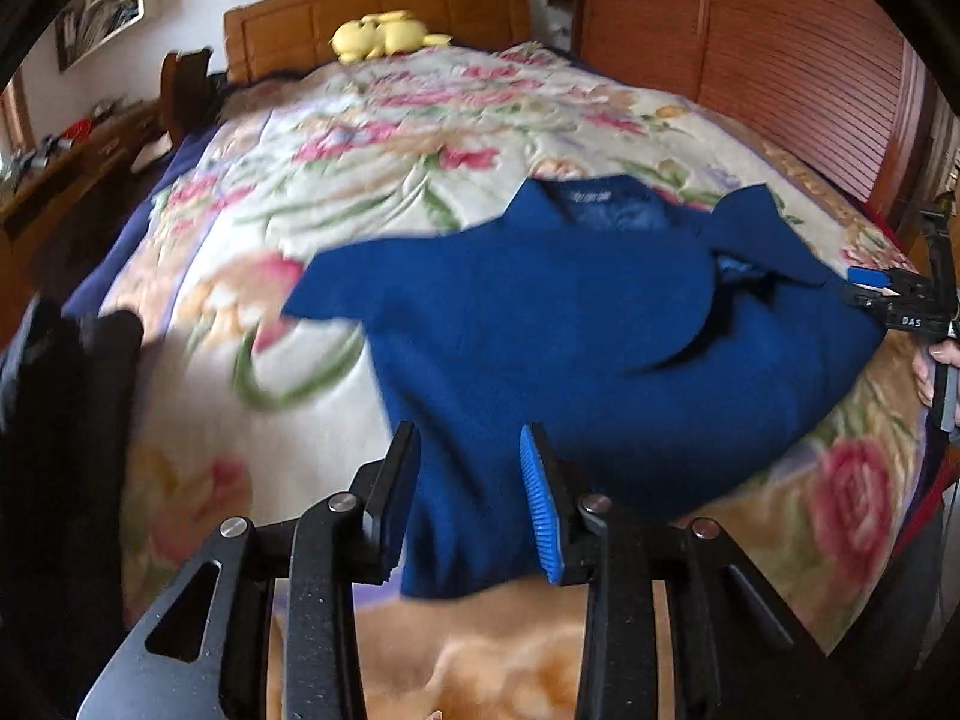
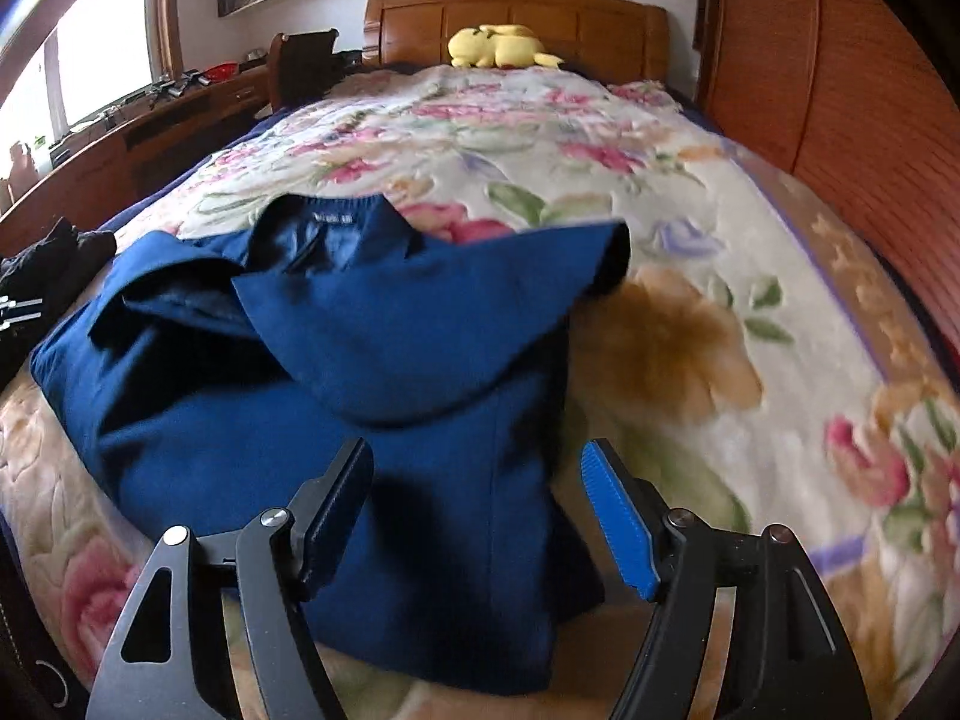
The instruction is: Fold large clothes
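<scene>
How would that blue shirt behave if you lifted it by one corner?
Probably floppy: the blue shirt already lies in soft folds and creases on the floral blanket. It looks light and thin, so it would likely drape and unfold instead of holding its shape.

A bed (image 2: 780,276) is covered by a flowered blanket (image 2: 516,138). A blue garment (image 2: 252,408) is spread on it near the foot edge, collar toward the headboard (image 2: 516,12). A yellow soft toy (image 2: 498,47) is laid by the headboard, and dark clothing (image 1: 66,396) at the left edge.
</scene>
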The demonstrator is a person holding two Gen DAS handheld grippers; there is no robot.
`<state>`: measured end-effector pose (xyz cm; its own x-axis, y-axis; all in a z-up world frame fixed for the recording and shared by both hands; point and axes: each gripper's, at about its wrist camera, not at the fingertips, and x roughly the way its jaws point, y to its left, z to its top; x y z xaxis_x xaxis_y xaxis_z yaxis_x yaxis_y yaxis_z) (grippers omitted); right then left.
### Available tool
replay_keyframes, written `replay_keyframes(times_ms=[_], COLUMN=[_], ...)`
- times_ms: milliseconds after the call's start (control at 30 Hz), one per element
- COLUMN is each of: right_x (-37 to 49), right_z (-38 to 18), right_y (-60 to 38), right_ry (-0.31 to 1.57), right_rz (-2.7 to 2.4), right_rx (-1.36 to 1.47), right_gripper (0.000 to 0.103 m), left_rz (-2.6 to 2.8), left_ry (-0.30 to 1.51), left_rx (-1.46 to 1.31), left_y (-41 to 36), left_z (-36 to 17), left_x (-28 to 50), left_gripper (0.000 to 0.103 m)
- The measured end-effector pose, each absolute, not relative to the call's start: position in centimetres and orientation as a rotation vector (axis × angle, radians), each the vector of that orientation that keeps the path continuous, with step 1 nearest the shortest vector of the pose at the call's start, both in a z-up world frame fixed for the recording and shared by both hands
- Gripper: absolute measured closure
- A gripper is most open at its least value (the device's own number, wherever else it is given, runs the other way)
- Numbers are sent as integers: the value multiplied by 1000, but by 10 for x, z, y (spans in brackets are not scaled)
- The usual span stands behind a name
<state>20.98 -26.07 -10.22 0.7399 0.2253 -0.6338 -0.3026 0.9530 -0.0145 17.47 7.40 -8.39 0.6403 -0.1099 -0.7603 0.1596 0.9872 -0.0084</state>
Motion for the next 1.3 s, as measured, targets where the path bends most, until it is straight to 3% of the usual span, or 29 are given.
replay_keyframes(times_ms=[500, 1133, 1167, 1300], right_x=[219, 230, 230, 228], right_z=[-131, -138, -137, -134], right_y=[-268, -273, -273, -272], right_ry=[734, 785, 787, 830], right_rz=[314, 359, 359, 425], right_rx=[-41, 15, 18, 39], right_gripper=[29, 29, 29, 36], left_rz=[-121, -144, -149, -194], left_ry=[918, 948, 952, 955], left_rx=[-20, -107, -109, -126], left_y=[88, 96, 97, 98], left_z=[-126, -139, -137, -133], left_x=[178, 178, 178, 175], left_gripper=[67, 67, 68, 90])
